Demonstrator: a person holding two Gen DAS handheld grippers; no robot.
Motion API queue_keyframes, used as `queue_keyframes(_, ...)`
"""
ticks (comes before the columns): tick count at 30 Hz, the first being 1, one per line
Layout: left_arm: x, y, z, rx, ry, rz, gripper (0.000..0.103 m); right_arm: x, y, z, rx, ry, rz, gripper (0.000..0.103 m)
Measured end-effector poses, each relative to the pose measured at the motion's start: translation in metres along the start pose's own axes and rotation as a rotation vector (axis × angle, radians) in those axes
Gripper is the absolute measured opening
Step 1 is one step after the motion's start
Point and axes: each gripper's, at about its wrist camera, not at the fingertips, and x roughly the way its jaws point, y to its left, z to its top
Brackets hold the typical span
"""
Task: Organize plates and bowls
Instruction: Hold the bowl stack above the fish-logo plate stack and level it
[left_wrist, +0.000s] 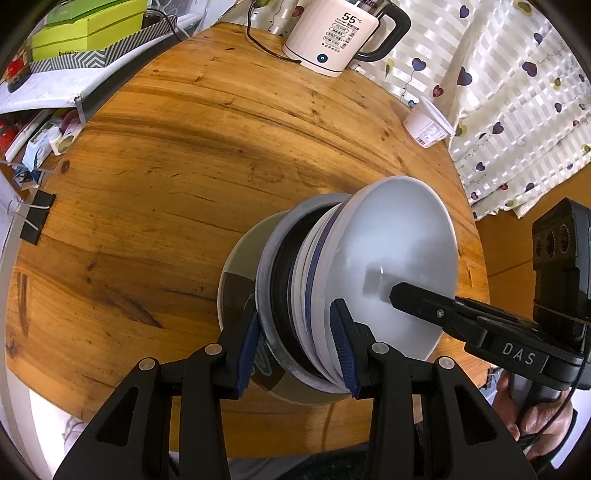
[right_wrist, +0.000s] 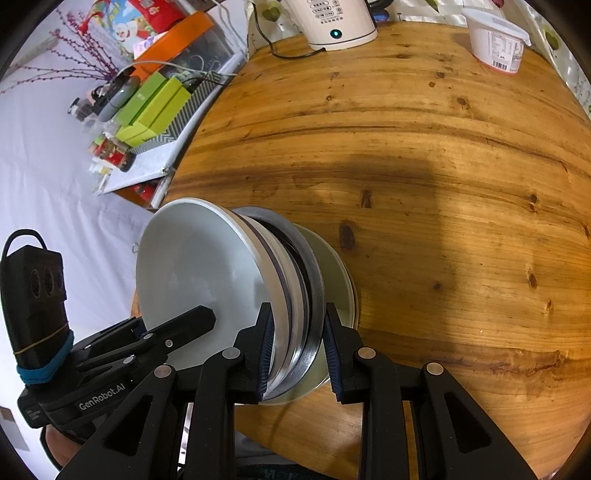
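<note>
Clutter lines the left edge of the round wooden bench (left_wrist: 177, 155): a black binder clip (left_wrist: 37, 218) hangs on the rim, and green boxes (left_wrist: 88, 33) sit stacked on a shelf beyond the far-left edge.

Close to the near edge stands the stack of bowls (left_wrist: 291, 291), resting on a plate (left_wrist: 236, 280) with a green and brown pattern. From the bottom up come a grey-rimmed bowl with a dark inside, a white one with a blue band, and a large white bowl (left_wrist: 402, 243) nested on top.

The left claw (left_wrist: 297, 310) reaches down over the side of the stack nearest its camera. It stands narrow, its blue pads (left_wrist: 247, 343) closed on the nested walls, one pad outside against the grey rim and the other inside the white bowl.

From the right wrist camera, the right claw (right_wrist: 298, 312) does the same on the opposite side. It is also narrow, holding the rims, with one pad inside the white bowl and the other just outside by the plate. Whether the outer pad presses firmly is hard to tell. In the left wrist view one of its black fingers (left_wrist: 410, 297) lies inside the white bowl, and the right hand (left_wrist: 535, 417) grips the tool's handle off the near-right edge.

At the far edge stands a white kettle (left_wrist: 332, 33) with its cord. A white tub (left_wrist: 428, 125) sits at the far-right edge, beside a heart-patterned curtain (left_wrist: 517, 103).
</note>
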Motion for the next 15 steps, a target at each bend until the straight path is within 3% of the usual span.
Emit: queue_keyframes(15, 0.0001, -0.0013, 0.0009, 0.008, -0.026, -0.004, 0.04, -0.0024, 0.0003, -0.0011, -0.036, -0.011, -0.019, 0.03)
